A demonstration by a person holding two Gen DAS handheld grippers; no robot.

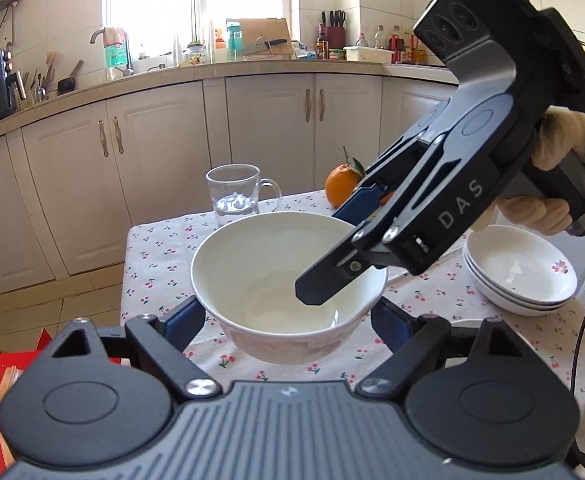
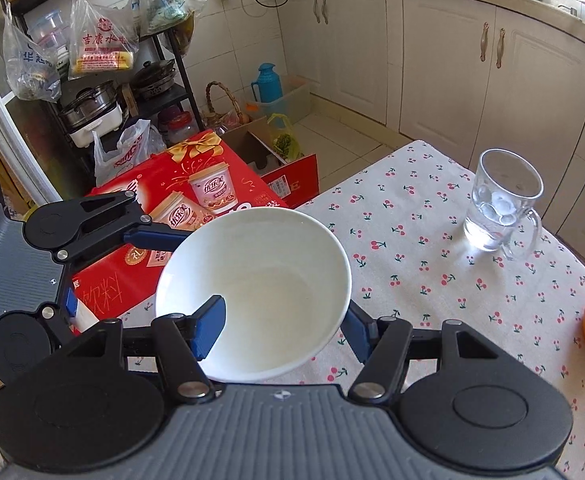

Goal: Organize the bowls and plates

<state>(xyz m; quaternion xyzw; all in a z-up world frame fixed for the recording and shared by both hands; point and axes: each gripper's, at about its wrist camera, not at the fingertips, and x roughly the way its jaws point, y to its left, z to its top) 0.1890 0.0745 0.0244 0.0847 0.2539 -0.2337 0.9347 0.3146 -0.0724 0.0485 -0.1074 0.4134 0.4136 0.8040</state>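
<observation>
the white bowl (image 1: 288, 284) is held in the air above the near-left part of the tabletop (image 1: 164, 256), which carries a cherry-print cloth. both devices act on it.

left hand-held gripper (image 1: 288, 320): its blue fingers (image 1: 186, 318) stand on either side of the bowl, against the outer wall below the rim. they appear clamped on the bowl, though the contact itself is hidden behind the wall.

right hand-held gripper (image 2: 282, 334): one finger (image 2: 210, 330) lies inside the bowl and the other outside, so the near rim sits between them. the jaws are closed on the rim wall. in the left wrist view this device comes down into the bowl from the upper right.

key relation: the stack of shallow bowls (image 1: 522, 270) rests on the tabletop to the right of the held bowl and apart from it. that is on the right hand-held gripper's side, making the right arm the nearer one. the held bowl is round, with its opening facing up and slightly tilted.

judgement: any placement toward the stack calls for travel to the right. the glass mug (image 1: 238, 194) and the orange (image 1: 342, 184) stand at the far side of the tabletop, off that path.
</observation>
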